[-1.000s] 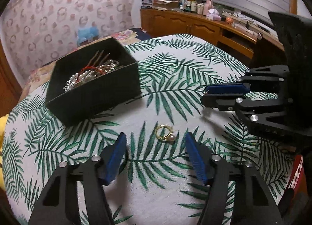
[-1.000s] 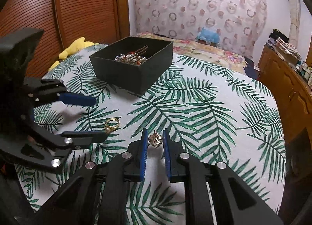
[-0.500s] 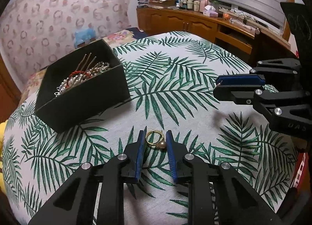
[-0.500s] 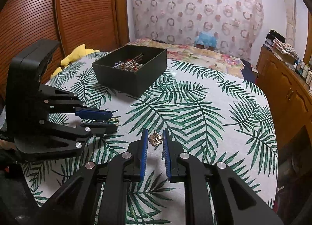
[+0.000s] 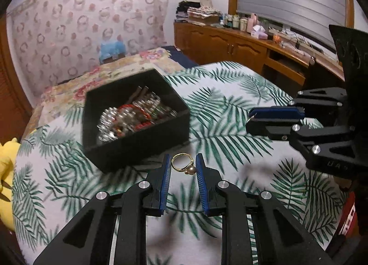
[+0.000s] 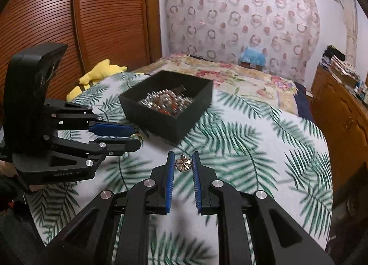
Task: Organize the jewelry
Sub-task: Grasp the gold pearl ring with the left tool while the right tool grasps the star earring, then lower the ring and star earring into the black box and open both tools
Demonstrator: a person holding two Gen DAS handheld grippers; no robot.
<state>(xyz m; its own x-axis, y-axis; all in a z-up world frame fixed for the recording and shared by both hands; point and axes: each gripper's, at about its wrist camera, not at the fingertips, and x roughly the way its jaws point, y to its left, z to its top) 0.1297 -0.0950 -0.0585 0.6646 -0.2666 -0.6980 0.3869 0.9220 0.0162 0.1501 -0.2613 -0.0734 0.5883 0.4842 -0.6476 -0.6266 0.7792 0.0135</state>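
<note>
My left gripper point(image 5: 183, 165) is shut on a gold ring with a pearl point(image 5: 182, 165) and holds it above the leaf-print table, just in front of the black jewelry box point(image 5: 135, 119). The box holds several silver and red pieces. My right gripper point(image 6: 183, 164) is shut on a gold flower-shaped earring point(image 6: 183, 164), also lifted, in front of the box point(image 6: 169, 104). In the right wrist view the left gripper point(image 6: 135, 135) is at the left with the ring point(image 6: 136, 136) between its tips. In the left wrist view the right gripper point(image 5: 249, 120) is at the right.
The round table point(image 5: 230, 108) has a white cloth with green palm leaves. A yellow plush toy point(image 6: 99, 74) lies at its far left edge. A bed point(image 6: 230, 74) stands behind the table, and a wooden dresser point(image 5: 241, 46) runs along the right wall.
The left gripper closed on the gold ring and lifted it toward the box. The right gripper, still shut on the flower earring, also rose and moved closer to the box.
</note>
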